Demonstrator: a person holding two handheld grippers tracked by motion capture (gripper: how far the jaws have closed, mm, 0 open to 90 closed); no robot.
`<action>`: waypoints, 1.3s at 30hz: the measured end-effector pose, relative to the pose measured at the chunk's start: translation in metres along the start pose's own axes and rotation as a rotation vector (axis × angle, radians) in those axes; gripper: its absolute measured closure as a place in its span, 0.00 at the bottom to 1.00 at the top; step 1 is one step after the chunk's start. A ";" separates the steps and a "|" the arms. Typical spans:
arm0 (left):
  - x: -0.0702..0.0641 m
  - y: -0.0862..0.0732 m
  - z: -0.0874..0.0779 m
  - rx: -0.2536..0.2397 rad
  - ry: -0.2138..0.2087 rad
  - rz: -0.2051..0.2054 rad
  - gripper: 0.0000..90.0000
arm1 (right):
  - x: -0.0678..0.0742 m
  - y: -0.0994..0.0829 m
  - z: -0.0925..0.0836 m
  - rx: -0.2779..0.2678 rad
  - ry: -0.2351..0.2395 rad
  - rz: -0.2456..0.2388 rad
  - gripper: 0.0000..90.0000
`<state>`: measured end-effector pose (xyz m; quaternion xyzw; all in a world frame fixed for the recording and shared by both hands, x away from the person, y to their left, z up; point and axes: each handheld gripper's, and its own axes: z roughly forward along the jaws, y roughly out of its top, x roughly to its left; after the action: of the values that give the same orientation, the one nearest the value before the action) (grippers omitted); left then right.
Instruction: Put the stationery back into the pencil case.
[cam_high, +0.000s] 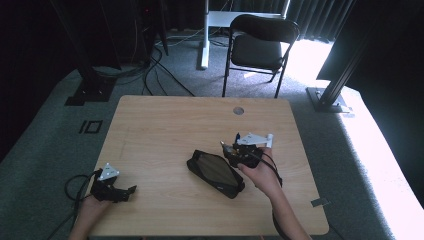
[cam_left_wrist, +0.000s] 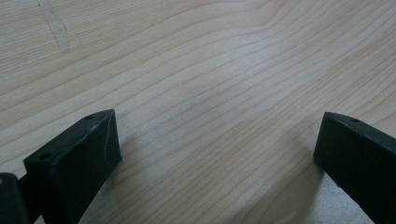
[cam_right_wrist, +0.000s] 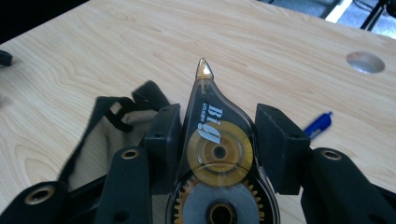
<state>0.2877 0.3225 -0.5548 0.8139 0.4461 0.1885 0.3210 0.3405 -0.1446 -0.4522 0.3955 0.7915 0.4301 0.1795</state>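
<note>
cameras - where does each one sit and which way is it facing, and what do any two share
High view: above the person's side, looking forward and down on the table; forearms, left gripper and right gripper enter from below.
Left gripper view: on the left gripper, facing close down at bare wood; its two jaws stand apart.
Right gripper view: on the right gripper, facing across the table; jaws grip a correction tape dispenser above a black pouch.
Shared: high and right views both show the pouch and the table's round hole.
</note>
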 end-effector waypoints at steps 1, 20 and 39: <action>0.000 0.000 0.000 0.001 0.000 0.000 0.01 | 0.003 0.000 0.000 0.008 0.017 -0.008 0.57; 0.000 0.000 0.000 0.000 0.000 0.000 0.01 | 0.033 0.001 0.024 0.101 0.114 -0.118 0.57; 0.000 0.000 0.000 0.000 0.000 0.000 0.01 | 0.041 -0.007 0.054 0.258 0.119 -0.178 0.57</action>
<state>0.2877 0.3225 -0.5547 0.8139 0.4461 0.1884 0.3209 0.3459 -0.0856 -0.4860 0.3175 0.8811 0.3301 0.1175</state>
